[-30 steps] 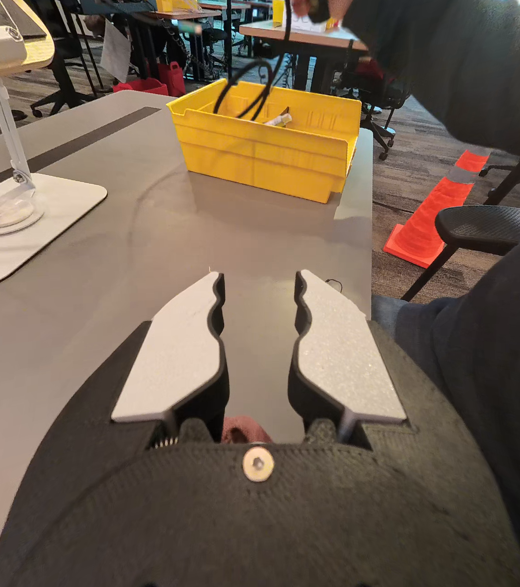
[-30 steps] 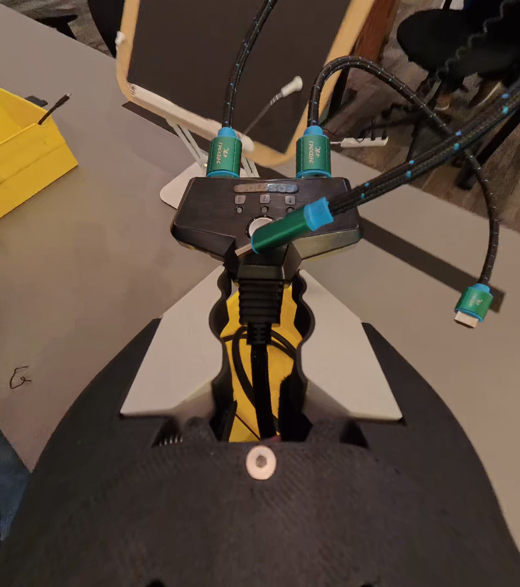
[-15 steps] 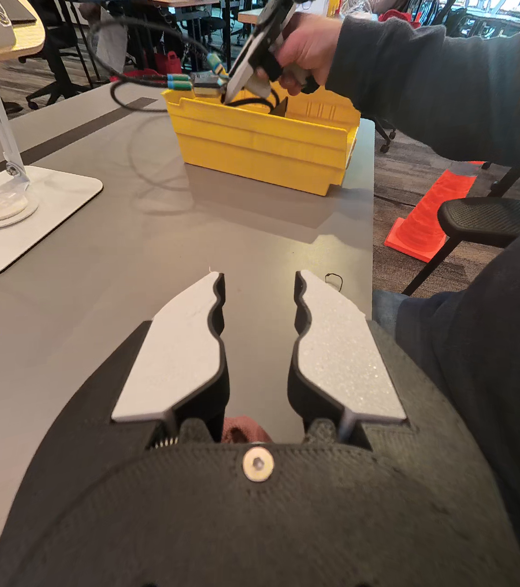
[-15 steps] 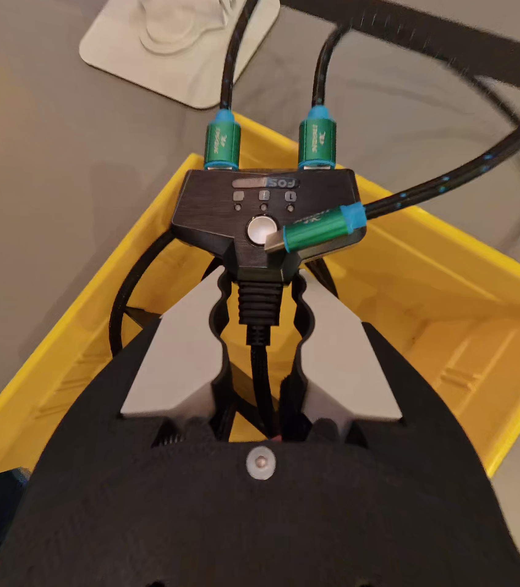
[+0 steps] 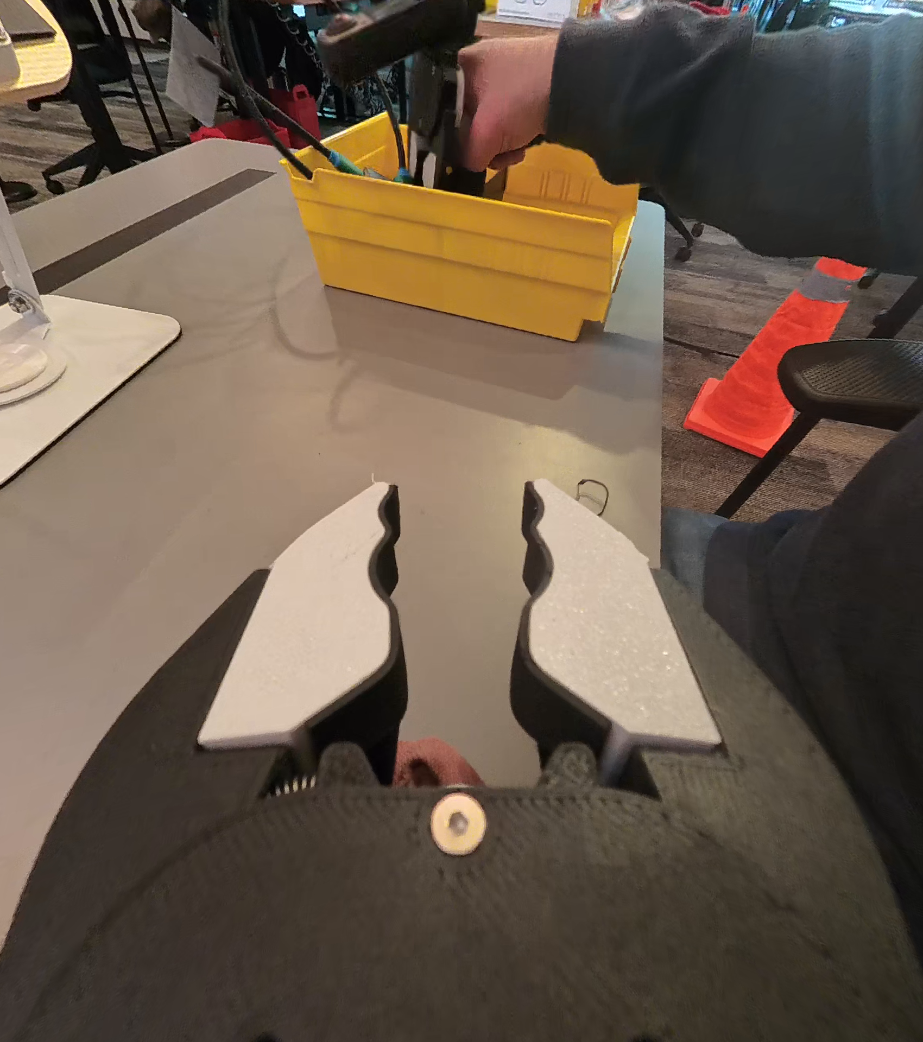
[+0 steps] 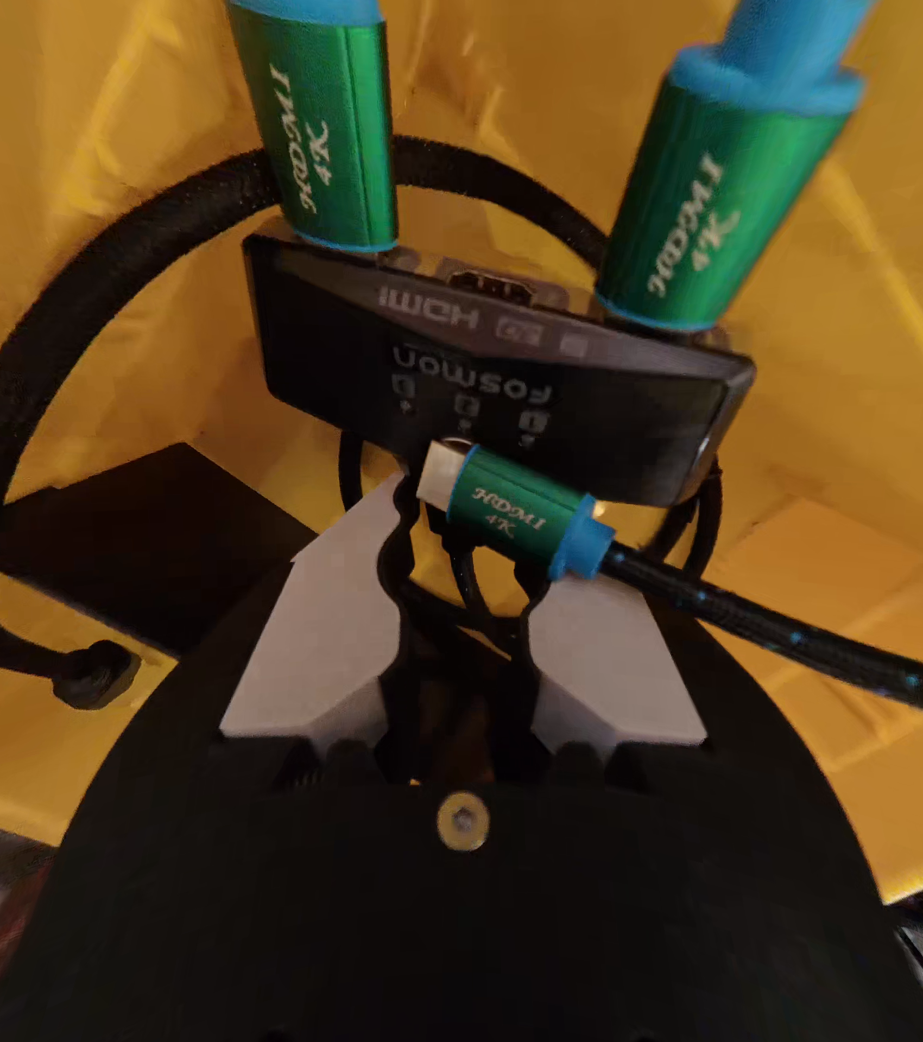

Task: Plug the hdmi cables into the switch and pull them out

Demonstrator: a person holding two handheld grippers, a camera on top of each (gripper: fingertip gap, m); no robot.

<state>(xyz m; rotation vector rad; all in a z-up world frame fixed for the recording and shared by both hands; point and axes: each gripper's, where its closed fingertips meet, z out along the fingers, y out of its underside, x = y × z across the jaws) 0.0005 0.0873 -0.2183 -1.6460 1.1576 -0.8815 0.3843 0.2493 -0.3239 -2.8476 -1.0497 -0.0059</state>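
Note:
My right gripper (image 6: 462, 507) is low inside the yellow bin (image 6: 109, 394), shut on the cable collar of the black HDMI switch (image 6: 504, 394). The switch tilts away against the bin floor. Green plugs sit in its left port (image 6: 335, 141) and right port (image 6: 702, 214); the middle port (image 6: 490, 285) is bare. A loose green plug (image 6: 510, 513) lies across my right finger and hides part of the grip. In the left wrist view my left gripper (image 5: 459, 496) is open and empty over the grey table (image 5: 222, 507), well short of the bin (image 5: 465, 254). The right gripper (image 5: 436, 146) points down into the bin there.
A black braided cable (image 6: 53, 293) loops round the bin floor beside a black block (image 6: 137, 535). A white stand base (image 5: 53, 383) sits at the table's left. An orange cone (image 5: 769, 361) and a black chair (image 5: 871, 378) stand off the table's right edge. Left tips to right tips: about 45 cm.
My right gripper has carried the switch and its cables from above the table down into the yellow bin. The switch has tipped forward. My left gripper has stayed put and open.

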